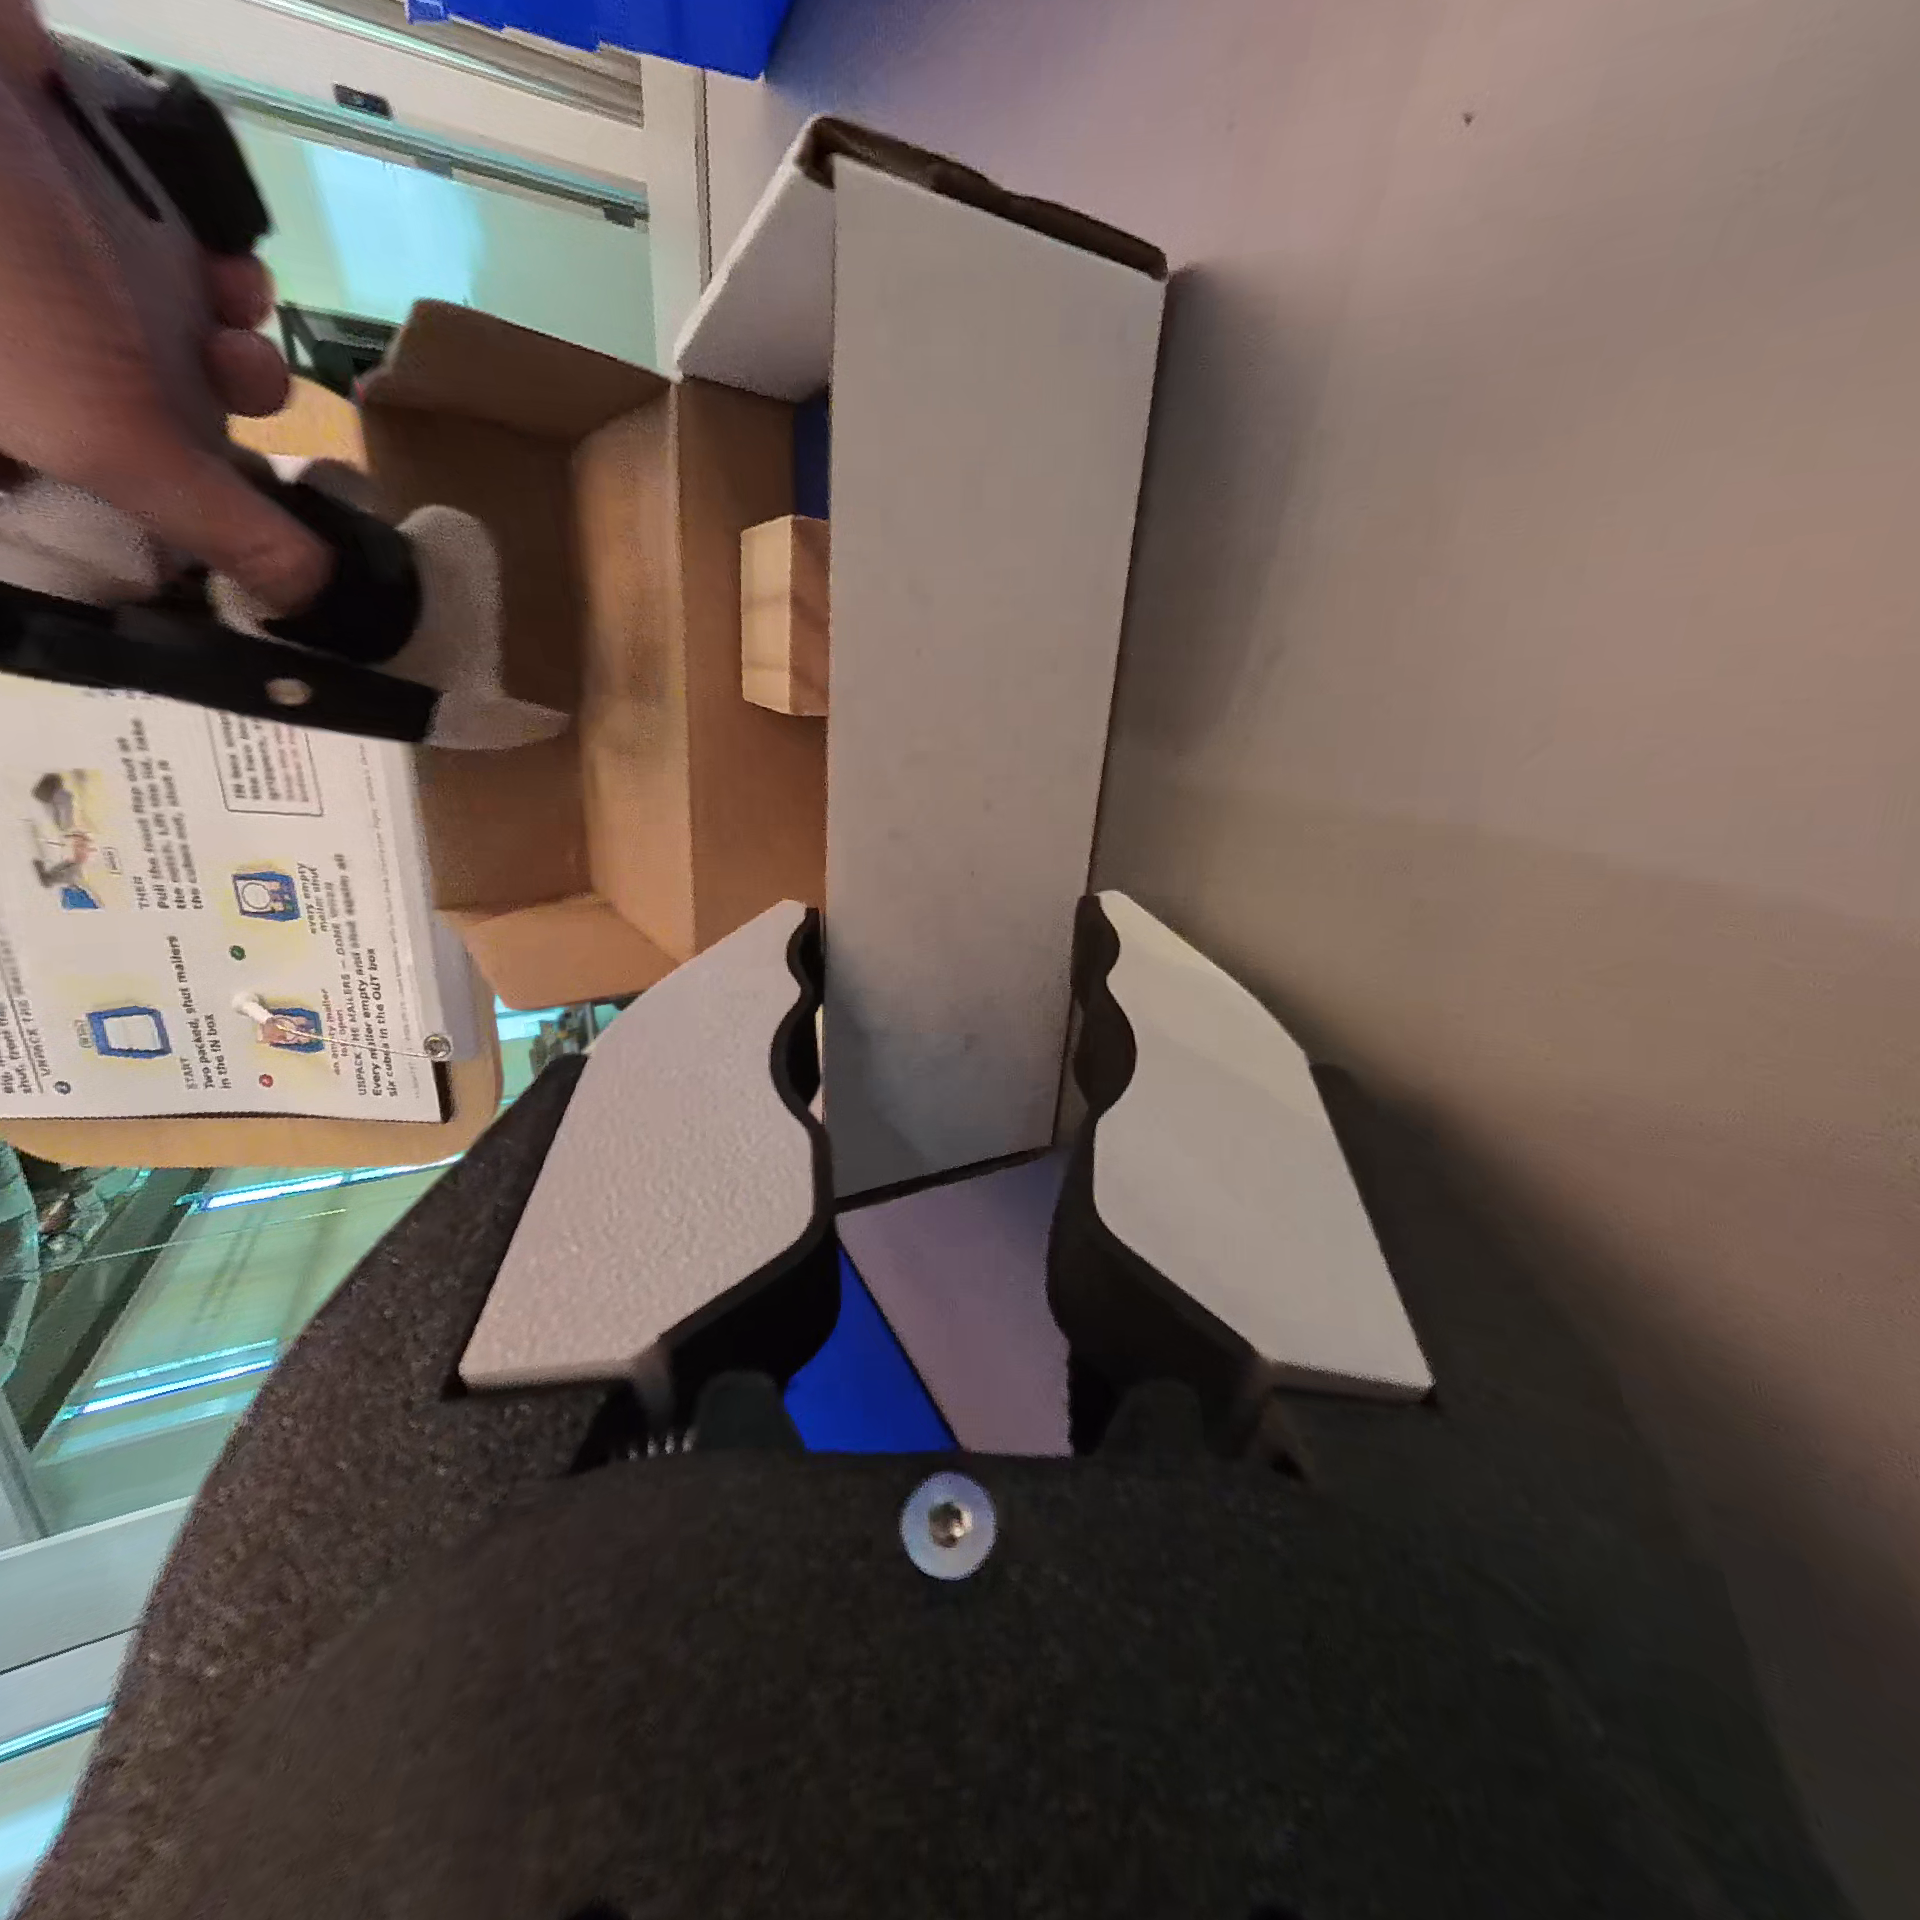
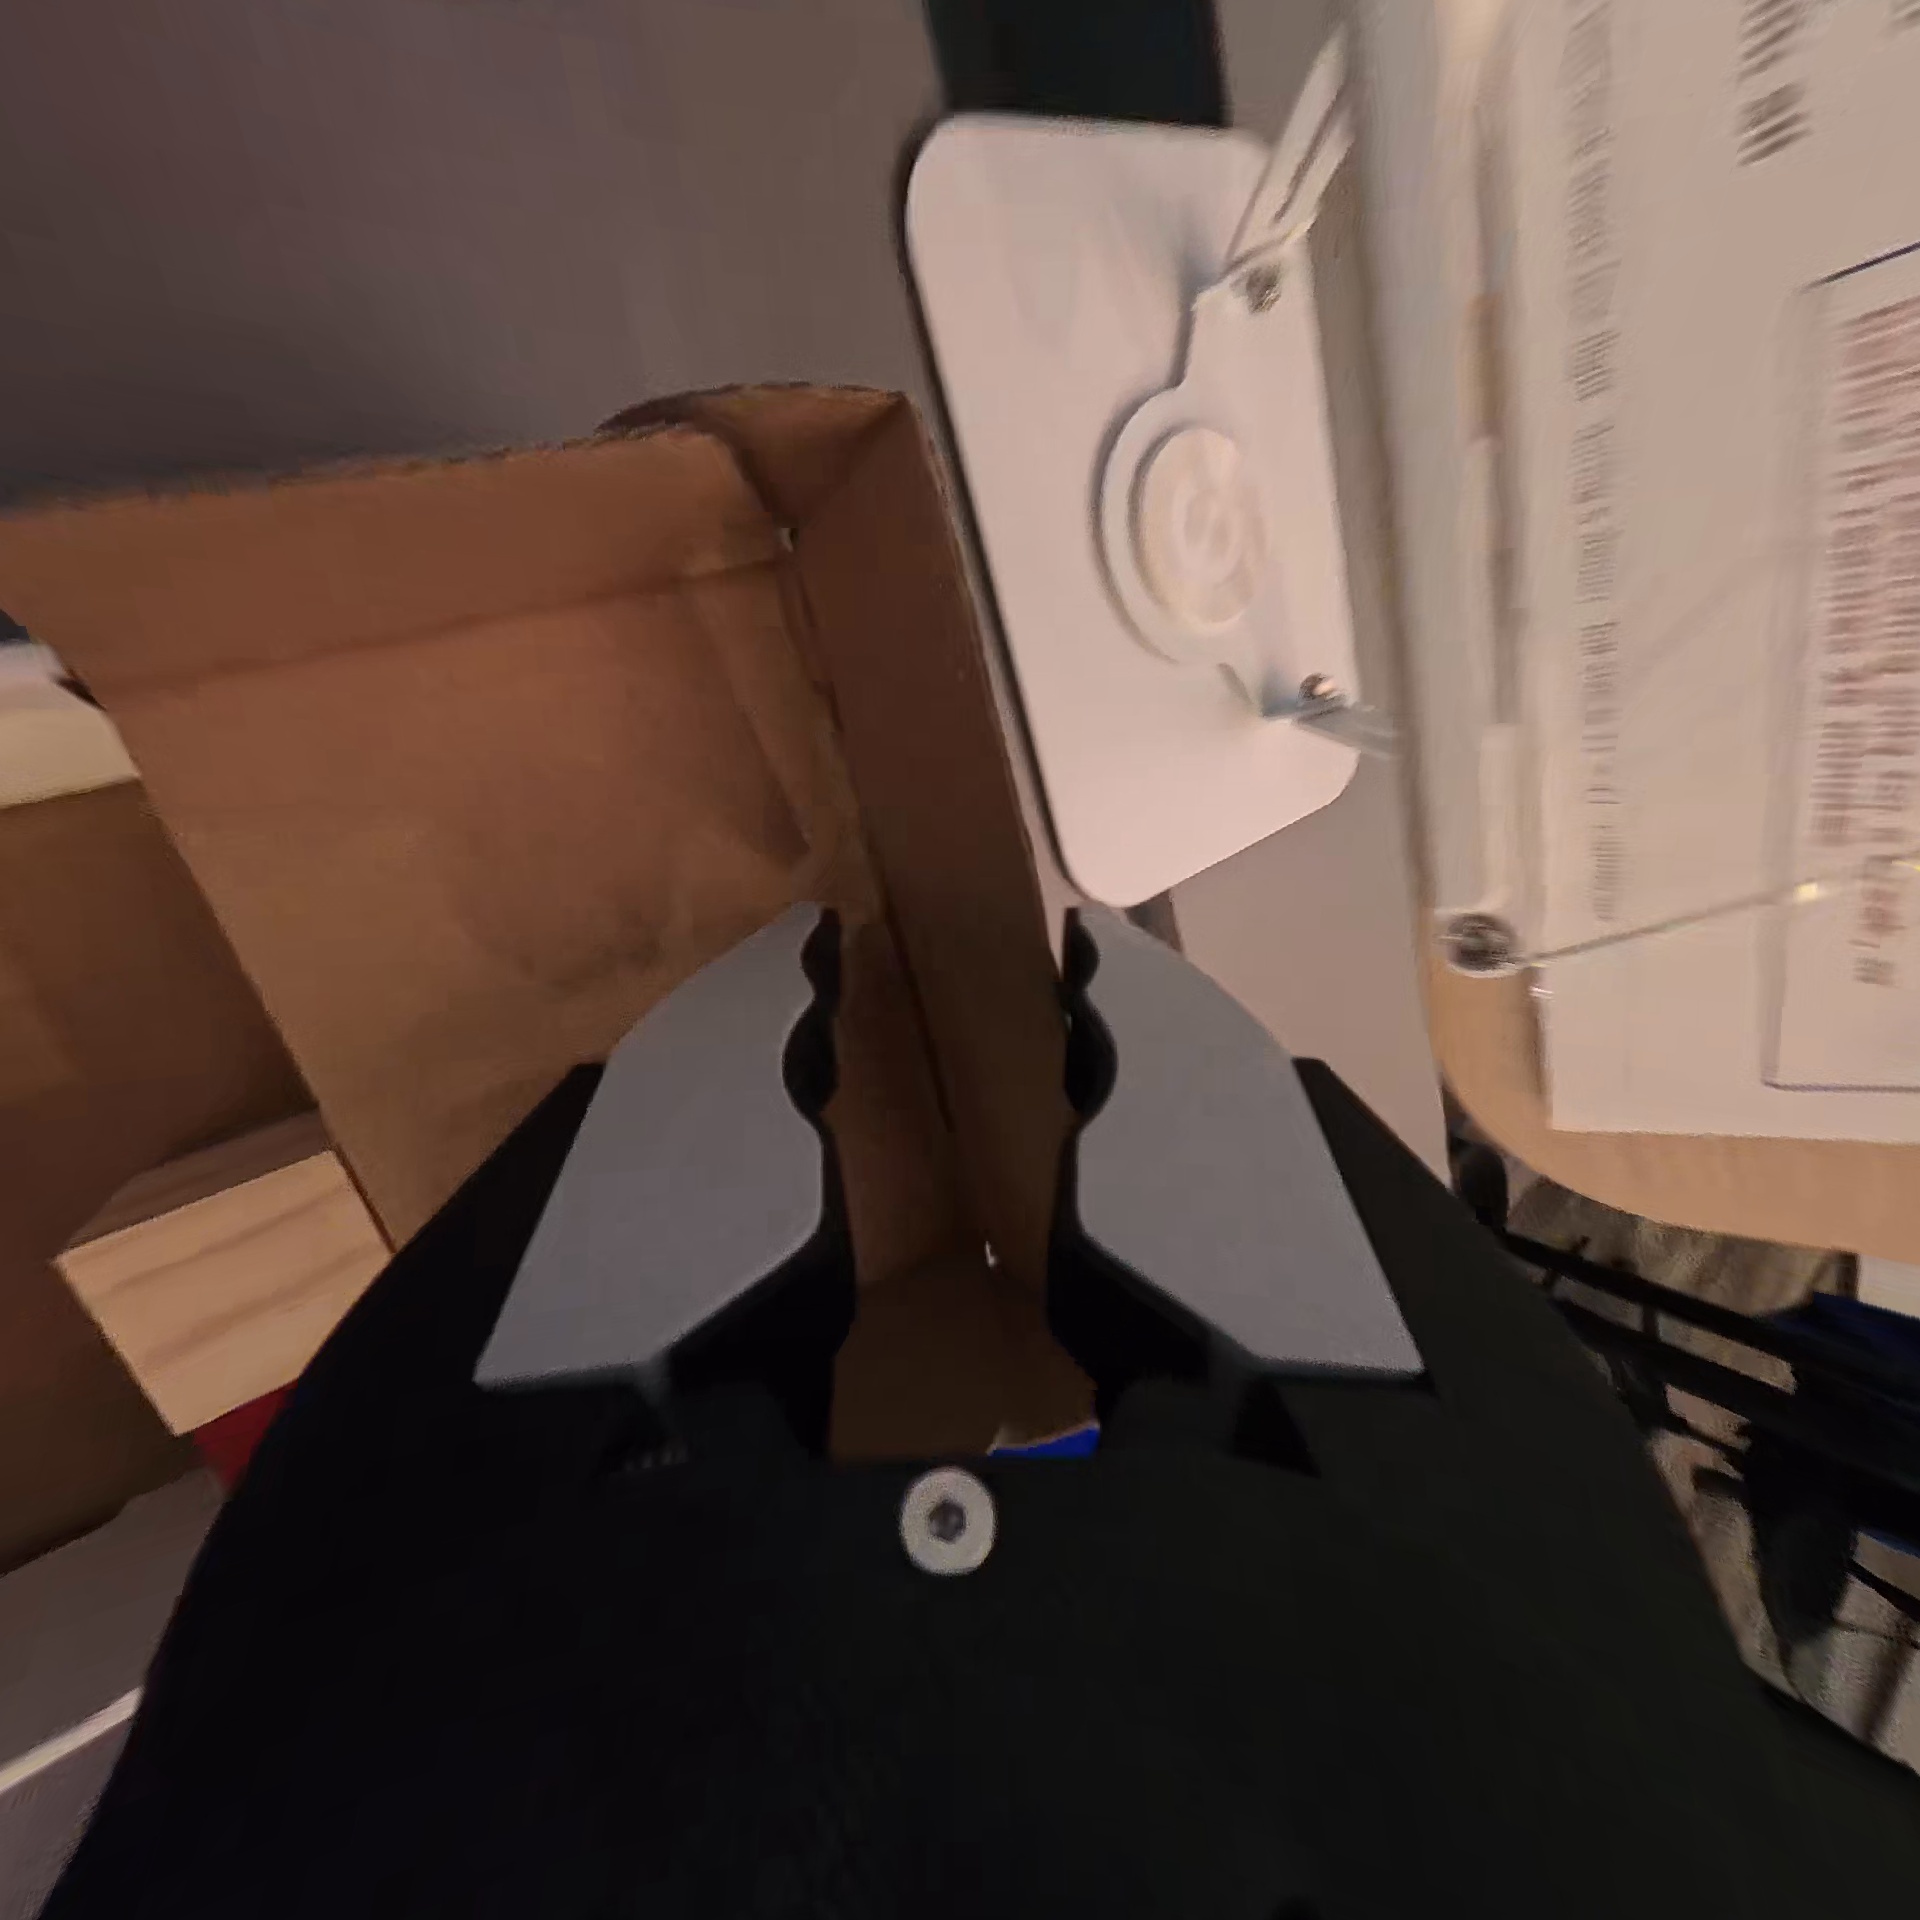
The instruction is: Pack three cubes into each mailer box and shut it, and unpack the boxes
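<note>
Gripping white box wall [image 1: 966, 675], left tongs [image 1: 945, 1039] closed; right tongs [image 2: 945, 1081] straddle brown lid flap [image 2: 935, 831], contact unclear. Risk: cardboard tears, wooden cube [image 1: 787, 613] spills.

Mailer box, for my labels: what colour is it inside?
Brown cardboard inside the mailer box; white outside. Left wrist view shows it best.

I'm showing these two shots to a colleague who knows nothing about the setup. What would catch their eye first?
Most striking is the open mailer box, brown inside and white outside, its long white panel running up between the left gripper fingers. A pale wooden cube sits just beside that panel. In the right wrist view, the right gripper straddles a brown cardboard wall, and a printed instruction sheet fills the right edge.
</note>
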### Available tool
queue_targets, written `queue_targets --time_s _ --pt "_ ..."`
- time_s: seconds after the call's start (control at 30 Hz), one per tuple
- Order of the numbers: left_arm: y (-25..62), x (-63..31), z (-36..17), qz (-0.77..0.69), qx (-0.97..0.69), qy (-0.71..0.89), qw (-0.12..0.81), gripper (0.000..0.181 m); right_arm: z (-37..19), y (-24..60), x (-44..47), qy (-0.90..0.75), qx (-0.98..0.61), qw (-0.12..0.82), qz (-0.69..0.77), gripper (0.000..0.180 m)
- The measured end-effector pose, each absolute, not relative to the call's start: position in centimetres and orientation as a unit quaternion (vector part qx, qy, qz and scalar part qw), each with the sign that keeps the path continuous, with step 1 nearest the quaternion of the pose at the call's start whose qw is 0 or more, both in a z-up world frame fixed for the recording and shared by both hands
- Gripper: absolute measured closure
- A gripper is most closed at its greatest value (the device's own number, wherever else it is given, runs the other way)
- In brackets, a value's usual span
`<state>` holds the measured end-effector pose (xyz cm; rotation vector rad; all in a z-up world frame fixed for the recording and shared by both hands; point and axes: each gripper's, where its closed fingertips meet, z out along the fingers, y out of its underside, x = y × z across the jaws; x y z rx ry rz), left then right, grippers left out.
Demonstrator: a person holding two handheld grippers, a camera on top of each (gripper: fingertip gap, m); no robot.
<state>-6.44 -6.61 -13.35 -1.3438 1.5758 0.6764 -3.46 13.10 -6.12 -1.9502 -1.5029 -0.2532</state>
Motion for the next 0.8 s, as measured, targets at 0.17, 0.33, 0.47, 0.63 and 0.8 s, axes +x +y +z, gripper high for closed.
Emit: queue_targets --time_s 0.17,0.33,0.47,0.63,0.8 --pt "-6.5 -5.9 -13.4 0.251 -0.56 0.636 0.468 0.133 2.0 10.8 -3.5 -0.526 -0.727 0.441 -0.004 0.125" --pt "-6.6 -5.9 -13.3 0.244 -0.564 0.63 0.475 0.129 4.9 5.4 -1.9 -0.529 -0.684 0.501 0.048 0.126" --pt "-6.8 -5.6 -12.8 0.218 -0.583 0.612 0.487 0.117 2.1 2.2 -1.1 -0.547 -0.679 0.487 0.055 0.131" --pt "-7.6 -5.6 -12.0 0.169 -0.613 0.586 0.503 0.112 -2.5 1.8 -1.0 -0.586 -0.691 0.422 0.029 0.146" --pt "-8.0 -6.5 -11.0 0.101 -0.659 0.538 0.516 0.107 -5.4 1.8 -1.4 -0.624 -0.686 0.374 -0.01 0.145"
